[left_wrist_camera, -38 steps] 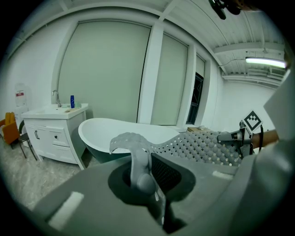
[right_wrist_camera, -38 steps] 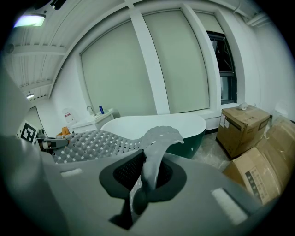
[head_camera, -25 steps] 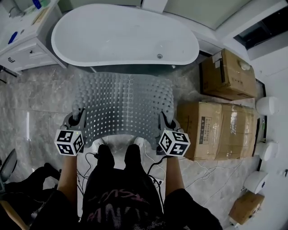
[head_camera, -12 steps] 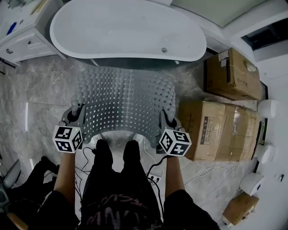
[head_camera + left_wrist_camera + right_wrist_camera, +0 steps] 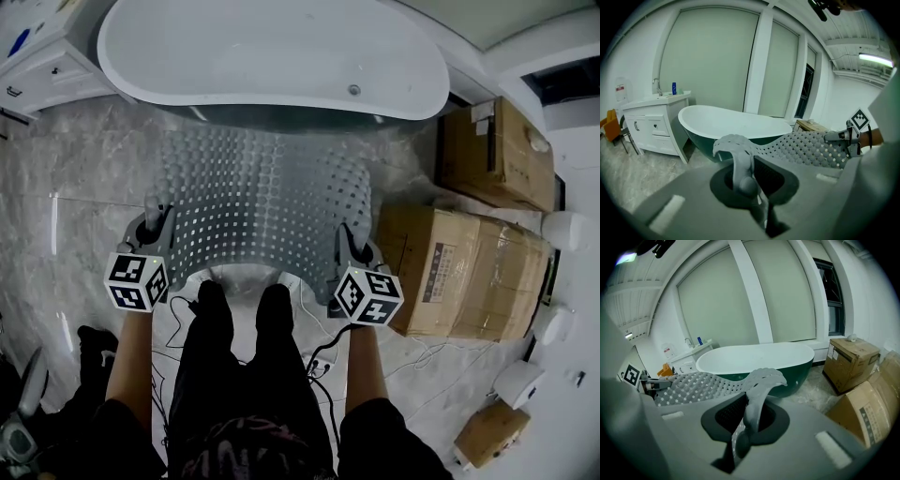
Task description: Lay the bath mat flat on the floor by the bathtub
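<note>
A grey perforated bath mat (image 5: 258, 202) hangs stretched between my two grippers in front of the white bathtub (image 5: 272, 52). Its far edge droops toward the tub's dark base. My left gripper (image 5: 155, 225) is shut on the mat's near left corner (image 5: 736, 154). The right gripper (image 5: 347, 246) is shut on the near right corner (image 5: 757, 390). In each gripper view the mat's edge curls up out of the jaws and the sheet (image 5: 811, 147) (image 5: 693, 385) runs across to the other gripper. The tub (image 5: 736, 124) (image 5: 754, 357) stands just beyond.
Cardboard boxes (image 5: 459, 267) (image 5: 497, 155) stand on the floor to the right of the mat. A white vanity cabinet (image 5: 42, 61) (image 5: 654, 126) is at the tub's left end. Cables (image 5: 319, 352) lie on the marble floor by the person's feet (image 5: 239, 300).
The view has shifted forward toward the tub. Both grippers keep hold of the mat, which now hangs slightly nearer the tub.
</note>
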Tool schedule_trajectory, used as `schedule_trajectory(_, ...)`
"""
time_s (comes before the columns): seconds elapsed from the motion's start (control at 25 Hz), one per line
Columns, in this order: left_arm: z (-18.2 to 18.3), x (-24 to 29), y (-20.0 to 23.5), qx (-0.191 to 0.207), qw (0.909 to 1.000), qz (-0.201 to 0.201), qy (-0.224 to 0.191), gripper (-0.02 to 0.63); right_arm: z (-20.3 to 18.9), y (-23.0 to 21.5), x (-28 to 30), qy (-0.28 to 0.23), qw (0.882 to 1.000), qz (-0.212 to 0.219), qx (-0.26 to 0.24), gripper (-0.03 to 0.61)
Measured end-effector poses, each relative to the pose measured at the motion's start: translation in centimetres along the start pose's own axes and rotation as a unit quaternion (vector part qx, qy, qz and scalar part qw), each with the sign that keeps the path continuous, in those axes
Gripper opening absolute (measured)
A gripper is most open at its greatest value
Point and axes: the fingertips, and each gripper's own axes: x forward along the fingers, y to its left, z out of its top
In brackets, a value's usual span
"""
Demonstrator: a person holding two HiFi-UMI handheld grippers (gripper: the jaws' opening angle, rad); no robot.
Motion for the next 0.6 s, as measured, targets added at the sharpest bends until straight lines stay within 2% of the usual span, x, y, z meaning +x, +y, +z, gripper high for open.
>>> schedule_trajectory(0.6, -4.0, 5.7, 2.4, -0.002, 0.9997, 0.000, 0.025, 0.029, -3.0, -1.0, 6.0, 0.019, 1.000, 0.002, -0.015, 0.046)
